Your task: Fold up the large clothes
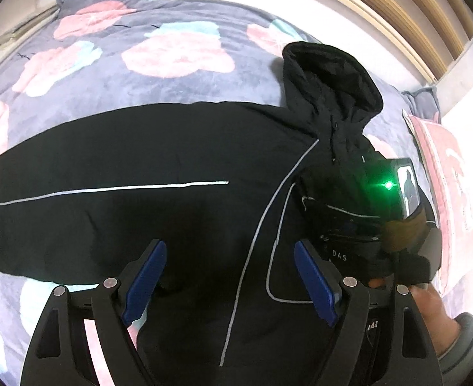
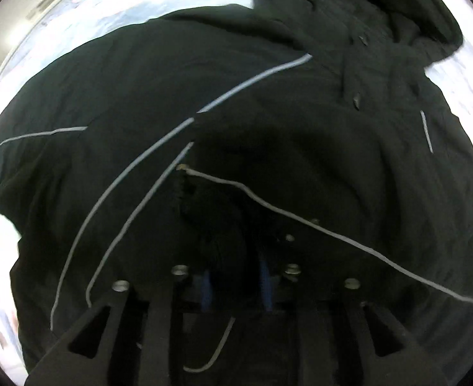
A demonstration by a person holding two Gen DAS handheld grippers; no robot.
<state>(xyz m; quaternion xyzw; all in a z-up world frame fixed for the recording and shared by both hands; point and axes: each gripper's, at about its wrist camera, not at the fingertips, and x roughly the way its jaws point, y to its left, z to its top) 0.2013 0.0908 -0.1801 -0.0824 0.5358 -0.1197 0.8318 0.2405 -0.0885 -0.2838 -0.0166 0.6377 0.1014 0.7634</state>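
Blue-padded left tongs (image 1: 228,281) hang released just above the black jacket (image 1: 172,148) I see spread across the floral blanket (image 1: 133,74). Further right, my right tongs (image 2: 236,284) are clenched on jacket fabric.

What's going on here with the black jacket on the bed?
A person is folding a black hooded jacket spread on a floral blanket, with a hand-held gripper in each hand. The left hand-held gripper is open, hovering over the jacket's lower part and gripping nothing. The right hand-held gripper is down in the fabric near the middle, its blue pads close together with cloth bunched between them, so it seems to have pinched part of the jacket.
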